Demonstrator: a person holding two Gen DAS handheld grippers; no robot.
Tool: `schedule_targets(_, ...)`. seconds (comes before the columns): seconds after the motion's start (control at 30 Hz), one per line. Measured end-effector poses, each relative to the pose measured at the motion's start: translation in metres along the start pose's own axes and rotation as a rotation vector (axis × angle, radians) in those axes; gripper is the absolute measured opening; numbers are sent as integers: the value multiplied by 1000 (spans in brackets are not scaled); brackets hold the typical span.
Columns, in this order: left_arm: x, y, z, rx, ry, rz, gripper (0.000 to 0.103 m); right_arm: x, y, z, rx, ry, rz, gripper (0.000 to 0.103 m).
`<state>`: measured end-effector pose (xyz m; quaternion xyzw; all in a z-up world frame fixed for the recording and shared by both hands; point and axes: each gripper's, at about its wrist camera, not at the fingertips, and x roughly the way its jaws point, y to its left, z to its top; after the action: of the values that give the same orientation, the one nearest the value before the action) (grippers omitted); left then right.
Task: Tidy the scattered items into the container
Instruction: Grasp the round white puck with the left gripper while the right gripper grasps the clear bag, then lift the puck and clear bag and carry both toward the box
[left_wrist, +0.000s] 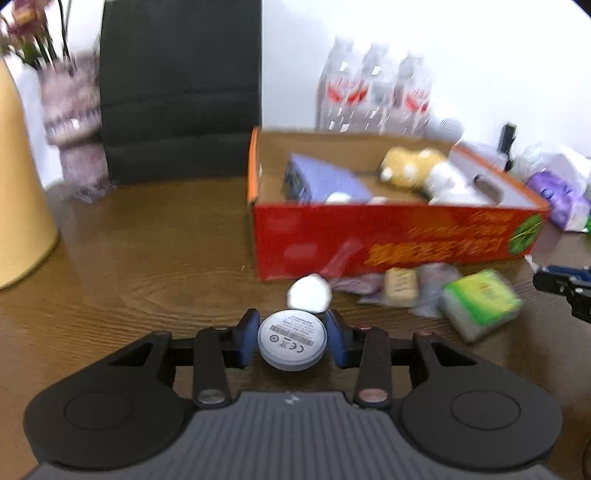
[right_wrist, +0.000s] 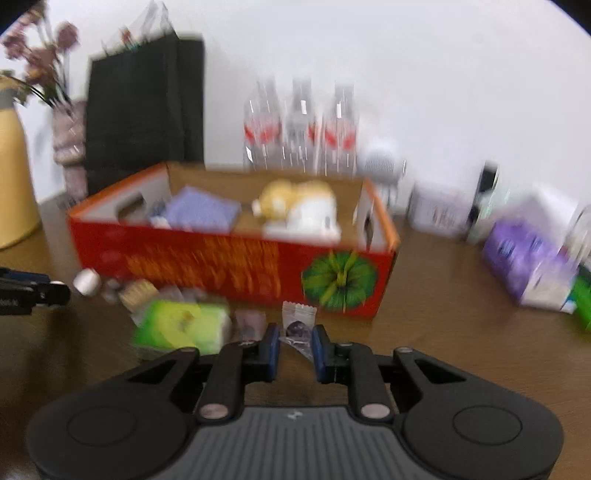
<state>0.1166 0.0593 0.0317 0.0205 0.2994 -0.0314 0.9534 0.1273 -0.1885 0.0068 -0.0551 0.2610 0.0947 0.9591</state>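
In the left wrist view my left gripper (left_wrist: 291, 338) is shut on a round white disc (left_wrist: 290, 341) with a printed label, held just above the wooden table. Ahead stands the red cardboard box (left_wrist: 369, 236), which holds a purple pouch (left_wrist: 325, 179) and a yellow-and-white plush toy (left_wrist: 417, 168). In front of the box lie a white ball-like item (left_wrist: 309, 293), a small tan packet (left_wrist: 400, 286) and a green pack (left_wrist: 480, 302). In the right wrist view my right gripper (right_wrist: 295, 343) pinches a small clear packet (right_wrist: 297, 321) with something dark purple inside, close to the red box (right_wrist: 221, 266). The green pack (right_wrist: 181, 325) lies to its left.
A yellow jug (left_wrist: 18, 184), a vase of flowers (left_wrist: 70, 122) and a black bag (left_wrist: 177, 92) stand at the back left. Water bottles (right_wrist: 299, 129) line the wall behind the box. Purple packs (right_wrist: 524, 258) and white containers (right_wrist: 436, 210) crowd the right side.
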Motion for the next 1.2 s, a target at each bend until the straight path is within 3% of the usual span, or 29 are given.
schedule_targets(0.1, -50, -22, -1, 35, -106, 9, 39, -42, 7, 0, 11, -77, 21, 17)
schedule_targets(0.27, -120, -63, -31, -9, -211, 13, 40, -103, 20, -28, 36, -141, 39, 17)
schedule_targets(0.4, -142, -78, -65, -97, -190, 8, 40, -135, 25, -65, 49, -118, 121, 17)
schedule_targets(0.7, -165, -110, -116, -80, -128, 23, 40, -167, 37, -102, 20, -76, 114, 17)
schedule_targets(1.2, -180, -114, -130, -62, -123, 52, 40, -183, 45, -111, 23, -65, 80, 17)
